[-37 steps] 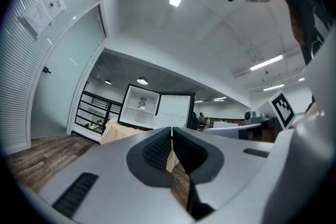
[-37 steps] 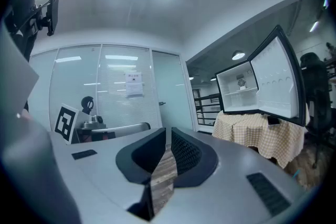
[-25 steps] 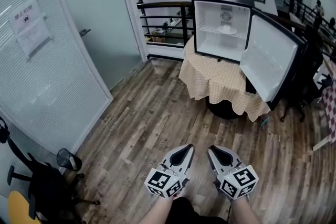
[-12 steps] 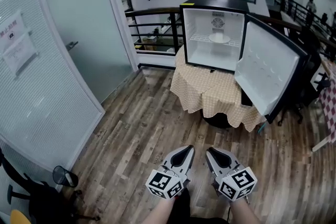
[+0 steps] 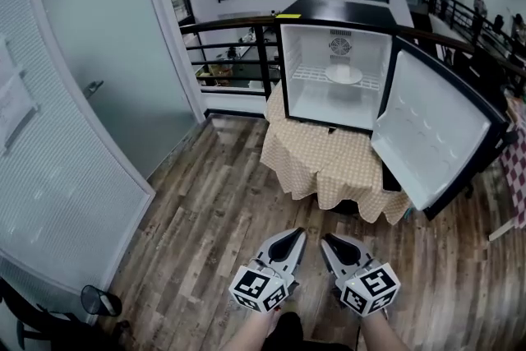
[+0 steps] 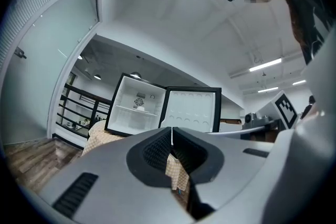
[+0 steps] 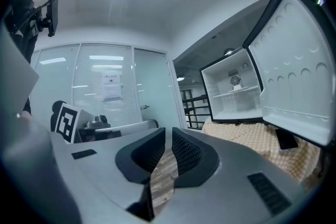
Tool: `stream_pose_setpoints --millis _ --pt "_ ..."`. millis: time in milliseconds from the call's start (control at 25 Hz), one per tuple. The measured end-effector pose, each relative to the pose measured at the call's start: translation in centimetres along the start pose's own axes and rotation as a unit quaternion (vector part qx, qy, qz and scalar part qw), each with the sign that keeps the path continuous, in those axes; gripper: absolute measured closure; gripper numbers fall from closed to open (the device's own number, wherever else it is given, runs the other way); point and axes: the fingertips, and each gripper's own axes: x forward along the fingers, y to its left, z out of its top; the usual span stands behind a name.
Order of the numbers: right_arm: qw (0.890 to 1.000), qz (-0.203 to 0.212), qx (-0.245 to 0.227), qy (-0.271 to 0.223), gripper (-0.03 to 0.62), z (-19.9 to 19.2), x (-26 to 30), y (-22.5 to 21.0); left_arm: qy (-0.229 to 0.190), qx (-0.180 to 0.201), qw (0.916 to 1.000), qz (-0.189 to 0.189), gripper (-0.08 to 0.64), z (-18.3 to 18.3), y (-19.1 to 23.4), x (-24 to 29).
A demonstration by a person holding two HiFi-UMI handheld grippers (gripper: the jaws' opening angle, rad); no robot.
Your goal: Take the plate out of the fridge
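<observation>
A small black fridge [image 5: 292,70] stands open on a round table with a checked cloth [image 5: 320,164], its door [image 5: 427,136] swung out to the right. A white plate [image 5: 343,75] rests on the wire shelf inside. The plate shows too in the left gripper view [image 6: 139,108] and the right gripper view [image 7: 238,87]. Both grippers hang low over the wooden floor, well short of the table. My left gripper [image 5: 289,239] is shut and empty, tips touching [image 6: 171,131]. My right gripper [image 5: 330,242] is shut to a thin slit with nothing in it [image 7: 168,131].
A frosted glass partition [image 5: 66,144] with a glass door [image 5: 115,53] runs along the left. A black railing [image 5: 234,37] stands behind the table. A chair base [image 5: 99,302] sits at the lower left. A dark flat object [image 7: 286,139] lies on the cloth under the fridge door.
The fridge and table have grown larger and slid leftward in the head view as I come nearer. Both grippers keep the same low pose, still shut.
</observation>
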Motion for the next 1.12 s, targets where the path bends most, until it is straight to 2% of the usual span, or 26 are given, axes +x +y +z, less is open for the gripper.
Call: stream_pose_setpoints --millis 520,880,1120 --pt "0.999 -0.021 0.023 -0.005 0.537 1.2 10.7 -5.0 0.005 -0.002 0.9997 -0.025 0.545 1.3 9.8 6.5" --pt "0.998 -0.038 0.056 0.000 0.537 -0.3 14.3 -6.6 0.017 -0.014 0.9989 -0.042 0.545 -0.3 12.9 8.8" --pt "0.998 -0.046 0.052 0.002 0.537 0.4 16.5 -8.9 0.012 -0.021 0.9988 -0.043 0.545 -0.3 14.8 11.0"
